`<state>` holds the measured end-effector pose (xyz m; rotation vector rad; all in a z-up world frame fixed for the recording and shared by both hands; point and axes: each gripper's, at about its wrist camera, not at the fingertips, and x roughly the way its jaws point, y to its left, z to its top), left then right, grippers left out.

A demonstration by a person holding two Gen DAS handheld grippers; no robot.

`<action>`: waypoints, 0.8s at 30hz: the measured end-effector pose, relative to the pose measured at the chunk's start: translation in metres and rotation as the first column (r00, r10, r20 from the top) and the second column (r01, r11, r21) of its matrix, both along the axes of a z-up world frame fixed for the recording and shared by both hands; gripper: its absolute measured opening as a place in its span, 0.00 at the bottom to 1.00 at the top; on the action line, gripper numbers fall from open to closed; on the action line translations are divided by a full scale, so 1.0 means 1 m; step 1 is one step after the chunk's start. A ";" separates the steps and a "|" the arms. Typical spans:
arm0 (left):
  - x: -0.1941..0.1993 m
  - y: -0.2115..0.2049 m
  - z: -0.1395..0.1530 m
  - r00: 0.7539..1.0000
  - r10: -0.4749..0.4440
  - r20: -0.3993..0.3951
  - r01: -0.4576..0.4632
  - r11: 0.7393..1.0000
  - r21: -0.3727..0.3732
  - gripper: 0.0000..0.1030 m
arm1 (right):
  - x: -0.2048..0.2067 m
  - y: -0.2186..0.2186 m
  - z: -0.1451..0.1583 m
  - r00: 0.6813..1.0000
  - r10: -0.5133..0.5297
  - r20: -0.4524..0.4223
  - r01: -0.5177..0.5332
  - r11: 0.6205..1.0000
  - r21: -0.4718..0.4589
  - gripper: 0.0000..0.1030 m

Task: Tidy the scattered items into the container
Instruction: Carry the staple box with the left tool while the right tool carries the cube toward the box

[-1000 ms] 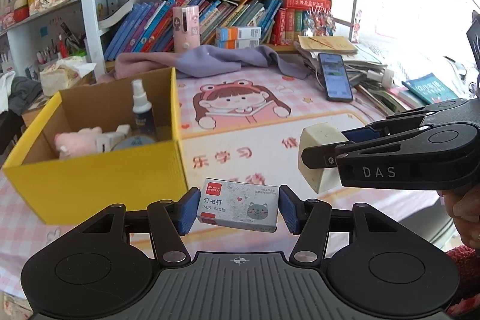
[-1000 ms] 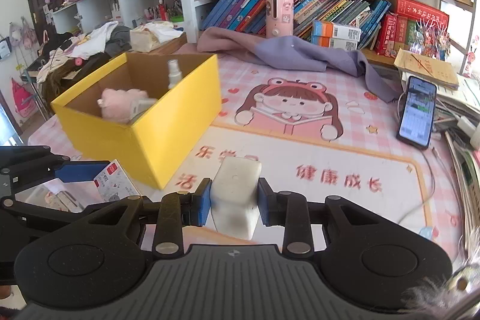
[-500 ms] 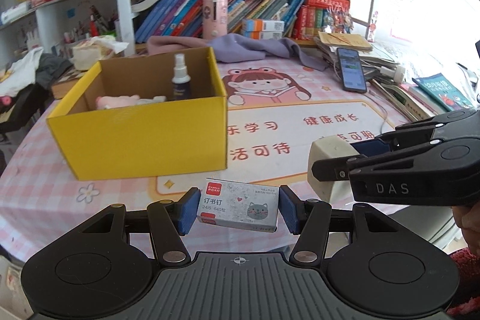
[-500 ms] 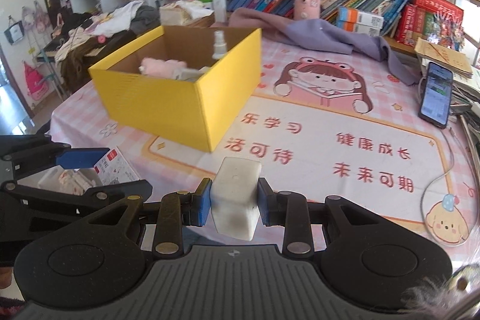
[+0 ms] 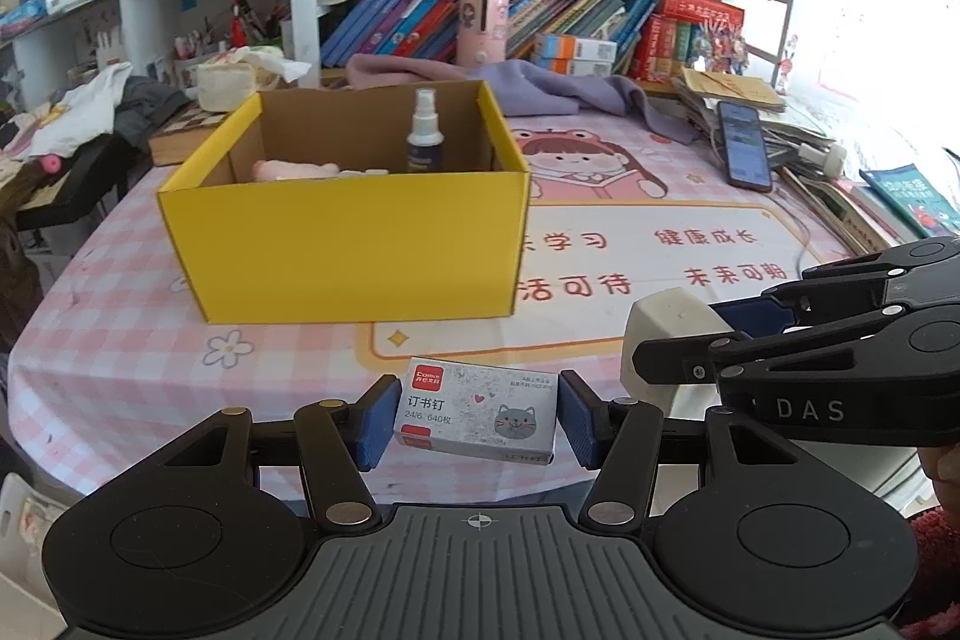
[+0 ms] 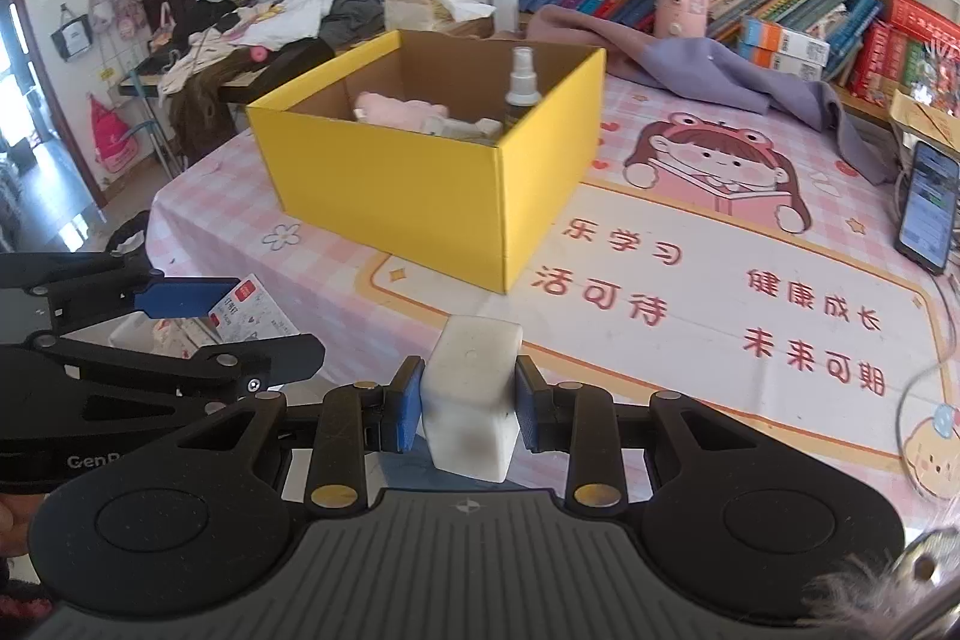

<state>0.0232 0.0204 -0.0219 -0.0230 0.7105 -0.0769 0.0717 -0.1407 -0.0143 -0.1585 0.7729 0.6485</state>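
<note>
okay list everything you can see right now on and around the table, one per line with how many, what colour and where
cardboard box: one, yellow, open, on the table's left part
spray bottle: one, white cap, dark body, upright in the box
plush toy: one, pink, lying in the box
table cover: one, pink check with a cartoon girl, over the table
cloth: one, lilac, heaped behind the box
phone: one, dark, screen lit, on the table's right side
books: many, mixed colours, on the shelves behind
staple box: one, grey with a cat, held off the table between the left tool's pads
block: one, off-white, gripped in the right tool
left tool: black, blue pads
right tool: black, blue pads
</note>
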 end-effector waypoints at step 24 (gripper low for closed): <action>0.006 0.046 0.010 0.992 0.124 0.014 -0.124 0.992 0.029 0.54 | 0.014 0.048 0.004 0.990 0.141 0.011 -0.141 0.990 0.028 0.28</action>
